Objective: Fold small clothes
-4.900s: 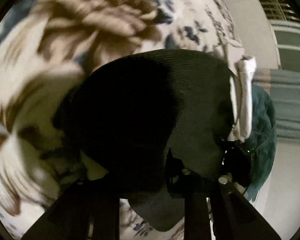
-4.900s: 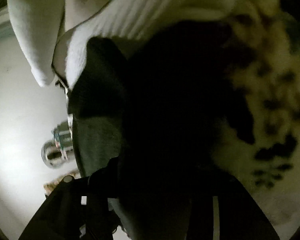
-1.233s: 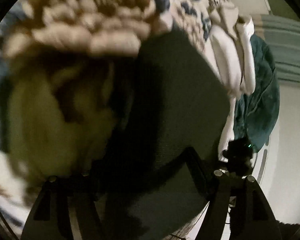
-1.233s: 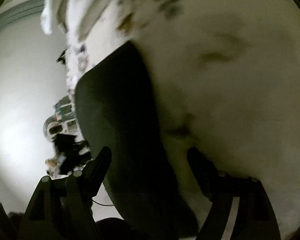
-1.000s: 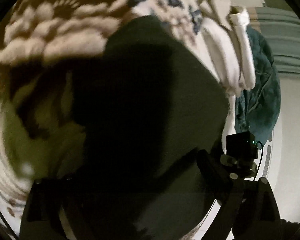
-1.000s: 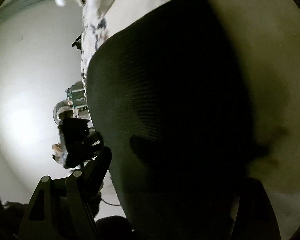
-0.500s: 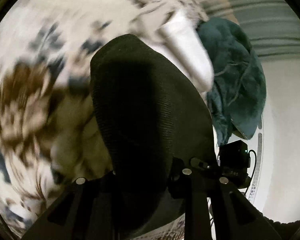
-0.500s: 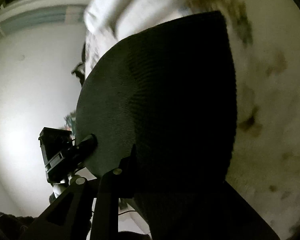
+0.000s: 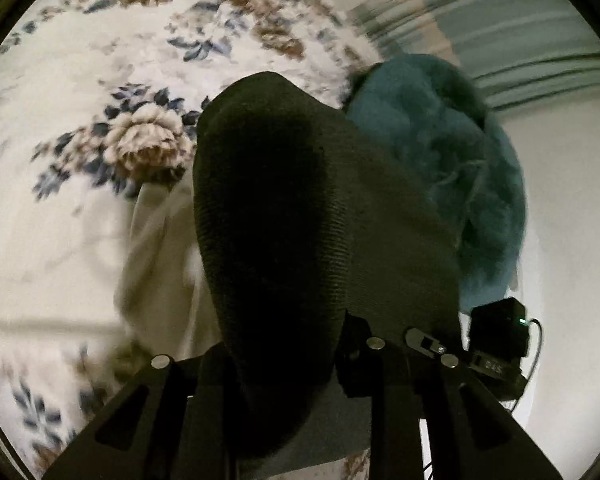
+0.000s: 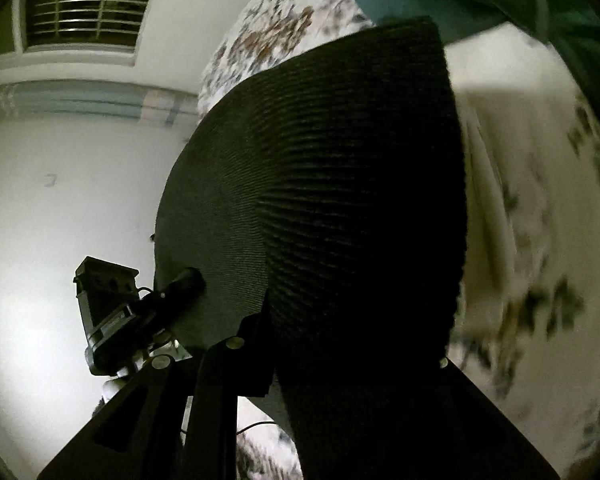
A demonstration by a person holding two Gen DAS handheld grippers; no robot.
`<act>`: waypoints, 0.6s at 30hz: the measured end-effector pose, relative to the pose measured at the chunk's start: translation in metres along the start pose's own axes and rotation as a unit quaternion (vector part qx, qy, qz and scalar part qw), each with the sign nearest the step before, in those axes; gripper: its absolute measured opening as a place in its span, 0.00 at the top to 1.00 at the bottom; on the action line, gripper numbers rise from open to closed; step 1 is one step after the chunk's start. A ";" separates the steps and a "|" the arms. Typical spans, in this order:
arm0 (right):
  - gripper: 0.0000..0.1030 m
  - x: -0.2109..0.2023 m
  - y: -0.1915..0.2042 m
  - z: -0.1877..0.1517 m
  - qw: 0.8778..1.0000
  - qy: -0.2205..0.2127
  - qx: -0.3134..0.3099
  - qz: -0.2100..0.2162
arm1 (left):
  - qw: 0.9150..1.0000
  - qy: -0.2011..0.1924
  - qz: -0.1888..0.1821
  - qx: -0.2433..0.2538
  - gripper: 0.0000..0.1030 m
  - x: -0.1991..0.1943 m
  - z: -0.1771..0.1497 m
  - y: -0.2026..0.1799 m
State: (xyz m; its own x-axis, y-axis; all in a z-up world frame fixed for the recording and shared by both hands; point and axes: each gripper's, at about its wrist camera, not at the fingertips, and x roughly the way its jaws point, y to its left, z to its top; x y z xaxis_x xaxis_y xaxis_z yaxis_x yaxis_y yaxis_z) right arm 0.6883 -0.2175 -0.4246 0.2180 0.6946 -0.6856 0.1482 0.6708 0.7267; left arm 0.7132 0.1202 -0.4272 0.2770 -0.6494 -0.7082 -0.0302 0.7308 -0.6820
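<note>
Left tool (image 9: 292, 360): clenched on one edge of the dark ribbed garment (image 9: 300, 220), which rose from between its two prongs and filled the middle of the left wrist view.

Right tool (image 10: 340, 352): clenched on the same dark ribbed garment (image 10: 320, 180); only its left prong showed clearly, the other lay buried under the cloth.

Garment position: held up between both tools above the flowered bedspread (image 9: 100, 80), hanging slack and not laid flat.

Neighbours: a teal fleece (image 9: 452, 152) lay on the bed just beyond the garment, and a pale cloth (image 9: 160, 248) lay beneath its left edge.

Risk, slip: the knit looked thick and springy, so in my judgement a shallow bite at either edge could let it slide out when pulled taut.

Risk, skewed fold: if the two tools came down unevenly, the halves would likely land out of line and bunch.

Risk, snagging: lowering the garment too near the teal fleece or onto the pale cloth could catch them into the fold.

Risk, blind placement: the cloth blocked most of both views, so judging the landing spot on the bed would be hard.
</note>
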 end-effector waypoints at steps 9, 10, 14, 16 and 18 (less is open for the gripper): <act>0.58 0.034 -0.037 0.059 0.995 0.018 0.014 -0.101 | 0.998 0.036 0.049 -0.002 0.64 0.039 0.029 0.028; 0.47 0.027 -0.035 0.060 0.992 0.010 0.005 -0.126 | 0.997 0.032 0.069 0.004 0.59 0.035 0.027 0.025; 0.19 0.001 -0.020 0.061 0.972 -0.034 -0.029 -0.233 | 0.984 -0.021 0.166 0.054 0.57 0.010 0.008 0.006; 0.00 -0.012 0.007 0.042 0.952 -0.064 -0.058 -0.295 | 0.972 -0.044 0.219 0.077 0.44 0.003 -0.003 -0.005; 0.00 -0.021 0.026 0.020 0.925 -0.078 -0.094 -0.359 | 0.966 -0.049 0.242 0.083 0.12 -0.001 -0.017 -0.012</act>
State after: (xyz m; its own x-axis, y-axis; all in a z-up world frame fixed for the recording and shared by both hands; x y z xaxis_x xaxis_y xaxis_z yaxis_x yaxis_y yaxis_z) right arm 0.7068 -0.2205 -0.3905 0.2672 0.0163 -0.9635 0.1422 0.9882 0.0561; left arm 0.6968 0.1084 -0.4218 0.3593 -0.2069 -0.9100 -0.0270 0.9724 -0.2317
